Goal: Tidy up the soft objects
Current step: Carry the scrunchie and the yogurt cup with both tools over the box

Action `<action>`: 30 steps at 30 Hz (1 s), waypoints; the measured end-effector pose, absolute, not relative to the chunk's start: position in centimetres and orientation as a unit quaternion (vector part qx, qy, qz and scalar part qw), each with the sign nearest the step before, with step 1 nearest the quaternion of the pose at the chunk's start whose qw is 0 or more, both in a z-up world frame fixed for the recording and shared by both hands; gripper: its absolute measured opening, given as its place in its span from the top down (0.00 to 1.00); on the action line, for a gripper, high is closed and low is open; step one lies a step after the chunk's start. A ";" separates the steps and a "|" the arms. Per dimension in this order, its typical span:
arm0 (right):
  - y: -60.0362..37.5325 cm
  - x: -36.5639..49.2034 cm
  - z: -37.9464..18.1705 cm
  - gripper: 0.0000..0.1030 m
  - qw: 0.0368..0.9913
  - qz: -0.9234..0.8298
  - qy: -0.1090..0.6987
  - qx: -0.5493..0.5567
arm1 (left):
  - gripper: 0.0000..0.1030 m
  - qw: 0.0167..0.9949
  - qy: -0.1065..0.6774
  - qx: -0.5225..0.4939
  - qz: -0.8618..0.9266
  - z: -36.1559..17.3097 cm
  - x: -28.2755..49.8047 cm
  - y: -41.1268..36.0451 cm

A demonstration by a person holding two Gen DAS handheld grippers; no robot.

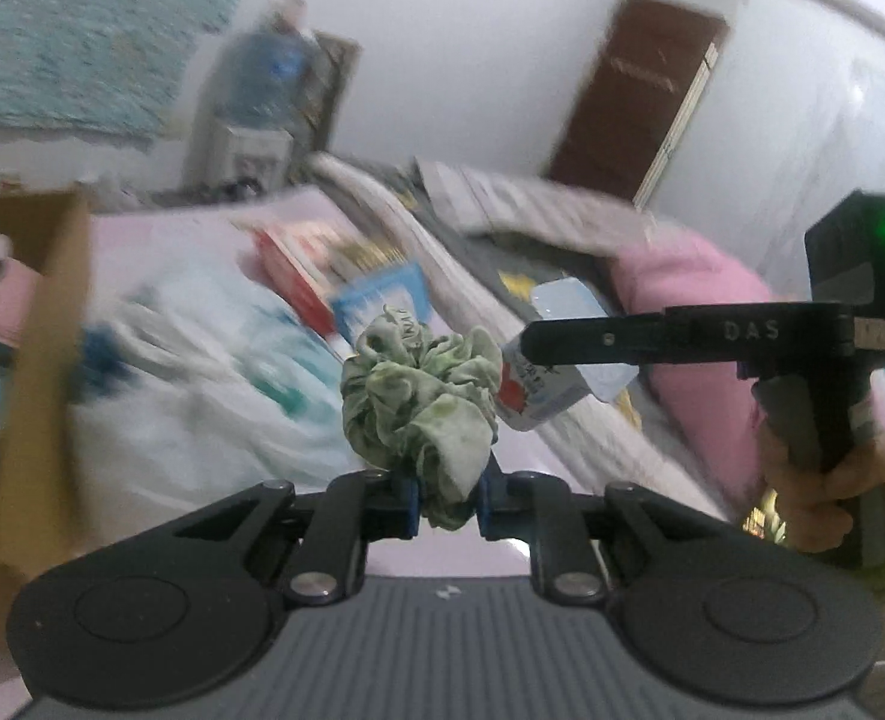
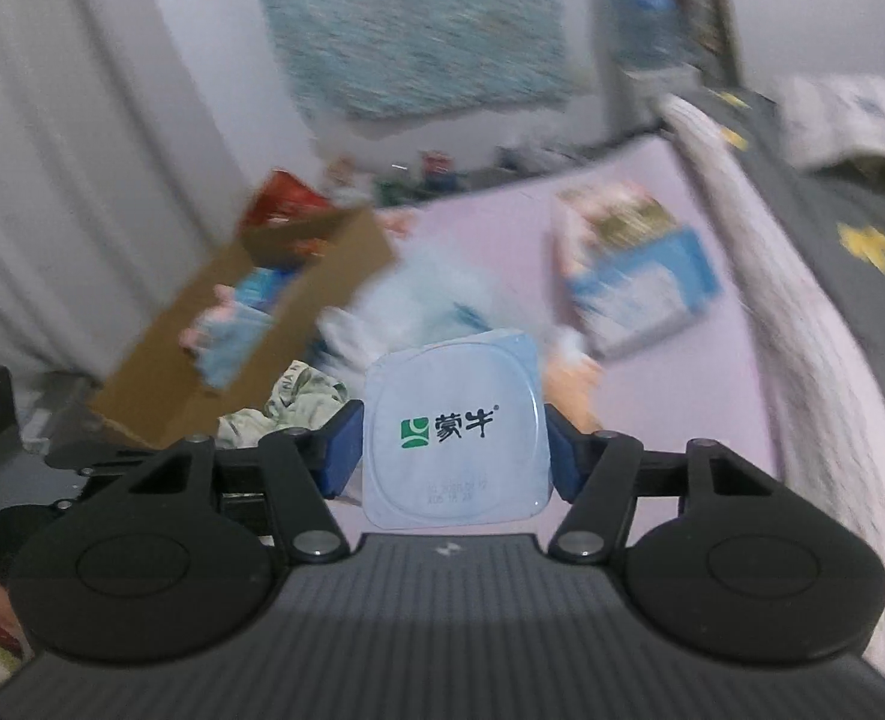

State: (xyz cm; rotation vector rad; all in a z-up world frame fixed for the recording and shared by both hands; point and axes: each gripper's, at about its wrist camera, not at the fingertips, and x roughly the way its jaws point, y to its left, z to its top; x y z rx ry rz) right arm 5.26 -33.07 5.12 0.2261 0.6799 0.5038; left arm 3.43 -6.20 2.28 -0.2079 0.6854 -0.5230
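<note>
Step in hand: carry phase, both grippers loaded and held above the bed.

L gripper (image 1: pixel 447 504): blue pads clenched on a green scrunchie (image 1: pixel 421 402), fabric bunched up above the fingertips at frame centre of the left wrist view. The same scrunchie shows as a pale green wad at lower left of the right wrist view (image 2: pixel 289 408).

R gripper (image 2: pixel 451 450): jaws clamped on a sealed yogurt cup (image 2: pixel 454 429), foil lid w/ green logo facing the camera, lower centre of frame. In the left wrist view that cup (image 1: pixel 541 396) sits at the tip of the R gripper's finger, right of centre, just beside the scrunchie.

Next move, my read: swing both over to the cardboard box (image 2: pixel 298 294) at left of centre in the right wrist view (far left edge in the left wrist view (image 1: pixel 52 324)) and let go inside w/o the two grippers knocking together. The scrunchie is limp, so it should drop freely once the pads part; the cup is rigid-ish, so keep it level.

Count:
- grippers: 2
- scrunchie: 1
- yogurt cup: 1
- cardboard box: 1, w/ blue and pink items inside, too blurred to count
- packets on the pink sheet (image 2: pixel 634 282): prob. 2, one red, one blue, blur makes it unsure
- white plastic bag (image 1: pixel 202 372): 1
- pink pillow (image 1: pixel 700 336): 1
</note>
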 end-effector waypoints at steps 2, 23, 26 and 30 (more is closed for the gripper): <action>-31.0 5.9 6.9 0.42 0.900 0.276 0.321 0.104 | 0.83 0.914 0.313 -0.117 -0.229 3.5 2.7 -3.7; 1.7 23.8 6.7 0.42 0.790 0.375 0.483 -0.044 | 0.83 0.942 0.247 -0.227 0.005 2.9 -0.4 17.8; 2.9 25.0 4.7 0.42 0.784 0.352 0.506 -0.074 | 0.82 0.940 0.249 -0.234 0.014 2.5 -0.4 19.1; 5.1 26.5 2.6 0.42 0.773 0.334 0.528 -0.112 | 0.82 0.938 0.249 -0.240 0.021 1.8 -0.5 20.3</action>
